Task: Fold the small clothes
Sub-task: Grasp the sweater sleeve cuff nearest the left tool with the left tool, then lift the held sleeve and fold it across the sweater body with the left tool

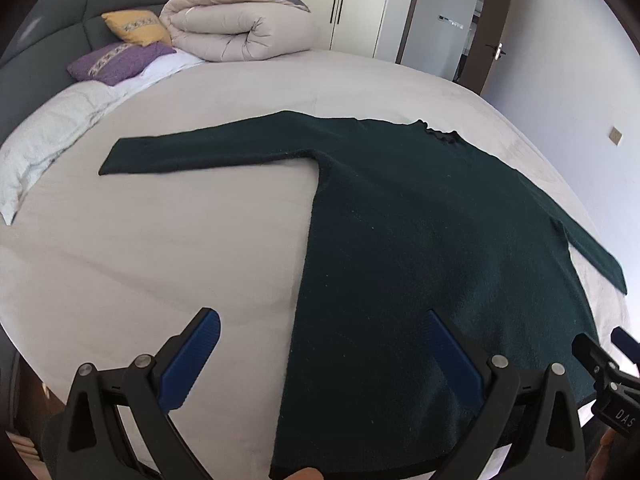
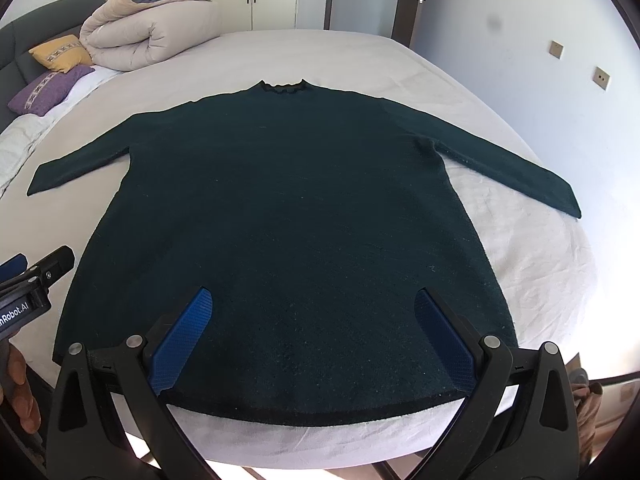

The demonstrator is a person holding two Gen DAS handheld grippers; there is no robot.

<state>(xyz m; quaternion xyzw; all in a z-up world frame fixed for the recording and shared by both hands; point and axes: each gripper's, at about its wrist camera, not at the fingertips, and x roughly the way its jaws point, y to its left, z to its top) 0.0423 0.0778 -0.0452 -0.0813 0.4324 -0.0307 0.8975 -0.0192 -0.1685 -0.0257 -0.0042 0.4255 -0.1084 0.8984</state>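
A dark green long-sleeved sweater (image 2: 288, 216) lies flat on the bed, collar away from me, both sleeves spread out to the sides. It also shows in the left wrist view (image 1: 420, 248). My left gripper (image 1: 320, 320) is open and empty, above the sweater's lower left edge near the hem. My right gripper (image 2: 312, 300) is open and empty, above the middle of the hem. The left gripper also shows at the left edge of the right wrist view (image 2: 36, 276).
The bed (image 1: 160, 240) has a pale sheet. A rolled beige duvet (image 1: 232, 28), a yellow pillow (image 1: 136, 28) and a purple pillow (image 1: 116, 60) lie at the headboard end. Wardrobe doors and a room door stand beyond the bed.
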